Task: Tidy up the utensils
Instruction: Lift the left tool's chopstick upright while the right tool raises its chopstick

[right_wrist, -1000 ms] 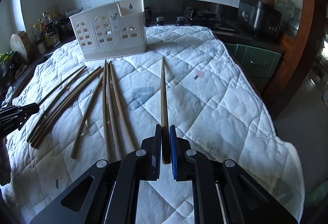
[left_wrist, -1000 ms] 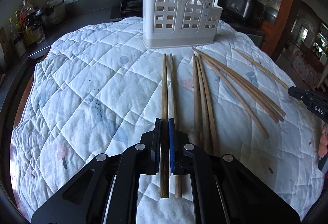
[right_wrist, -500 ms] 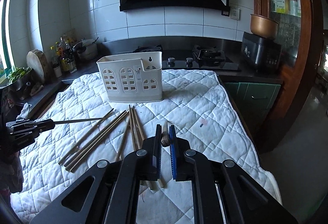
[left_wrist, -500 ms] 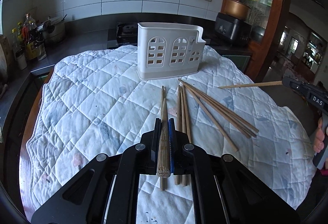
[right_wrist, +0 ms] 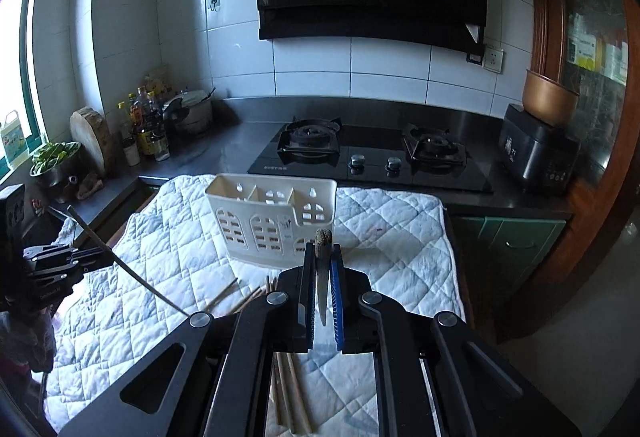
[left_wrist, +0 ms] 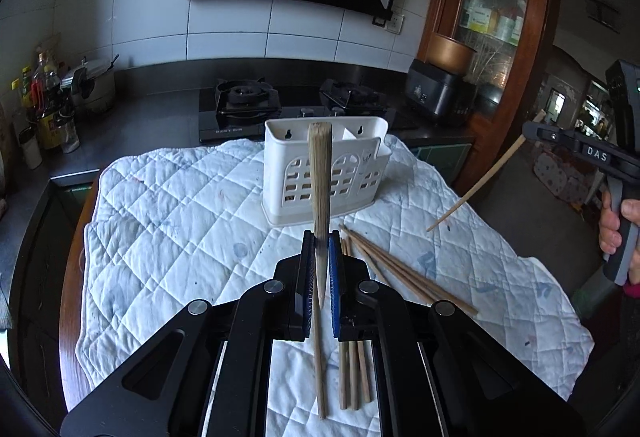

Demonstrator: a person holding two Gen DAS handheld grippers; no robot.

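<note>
Left gripper point(left_wrist: 320, 249) and right gripper point(right_wrist: 322, 261) are each clamping one chopstick point(left_wrist: 320, 173), apparently above the quilted cloth point(left_wrist: 180, 205).

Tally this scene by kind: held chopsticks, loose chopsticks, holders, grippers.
Held chopsticks: 2, one per gripper
Loose chopsticks on the cloth: at least 7; the fan overlaps, so the exact count is unclear
Holder: 1
Grippers: 2, left gripper and right gripper
Total: at least 12

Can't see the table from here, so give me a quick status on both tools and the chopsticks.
Left tool shut on one chopstick; right tool shut on another chopstick. Holder ahead, empty as far as seen. Loose chopsticks on cloth. Nothing blocking.
</note>
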